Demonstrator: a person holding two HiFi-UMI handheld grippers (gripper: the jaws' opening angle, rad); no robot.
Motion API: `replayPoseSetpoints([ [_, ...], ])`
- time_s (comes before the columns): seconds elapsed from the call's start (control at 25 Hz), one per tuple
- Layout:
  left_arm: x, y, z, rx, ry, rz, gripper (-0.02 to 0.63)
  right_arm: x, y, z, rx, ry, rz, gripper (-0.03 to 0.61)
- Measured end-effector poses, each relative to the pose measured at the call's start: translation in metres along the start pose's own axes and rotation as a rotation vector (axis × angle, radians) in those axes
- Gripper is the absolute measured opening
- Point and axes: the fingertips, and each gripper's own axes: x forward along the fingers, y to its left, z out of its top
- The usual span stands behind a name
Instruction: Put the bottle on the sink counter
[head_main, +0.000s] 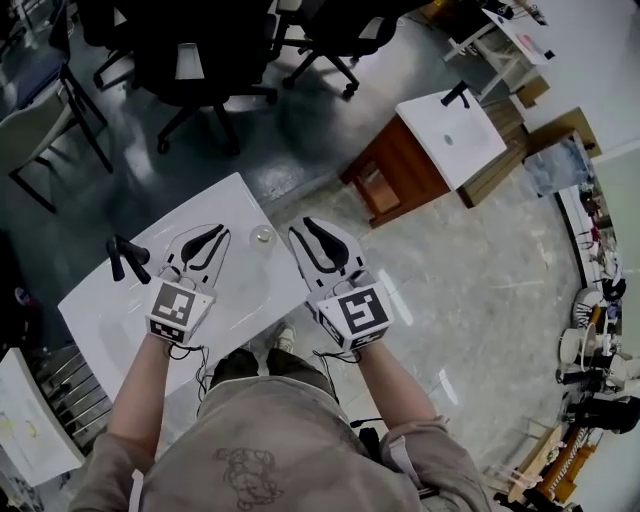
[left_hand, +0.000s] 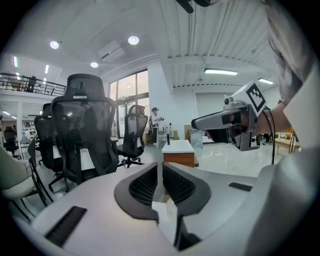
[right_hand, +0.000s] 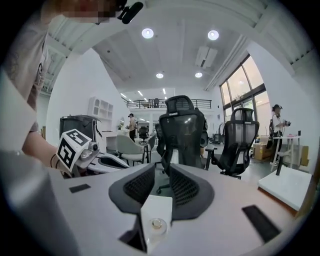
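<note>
Above the white counter, left tool closed, empty; right tool at its edge, slightly parted, empty.

Floor: polished, glossy, reflective. Near counter: smooth white, slight sheen. Far cabinet: brown wood sides, smooth white top. Chairs: black mesh backs. Left gripper and right gripper: matt grey plastic shells, ribbed black pads.

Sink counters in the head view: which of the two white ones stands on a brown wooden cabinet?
The far counter, at upper right: brown wood shows under its white top. The near counter, at lower left, shows no wood.
</note>
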Motion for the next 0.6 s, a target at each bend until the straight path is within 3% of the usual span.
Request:
replayPoseSetpoints([
  [0.36, -0.035, 0.002, 0.090, 0.016, -0.115, 0.074, 0.032, -0.032, 0.008, 0.069, -0.044, -0.134, -0.012, 0.070],
  [0.6, -0.050, -0.006, 0.129, 0.061, -0.170, 0.103, 0.032, -0.053, 0.007, 0.094, -0.096, -0.130, -0.057, 0.050],
])
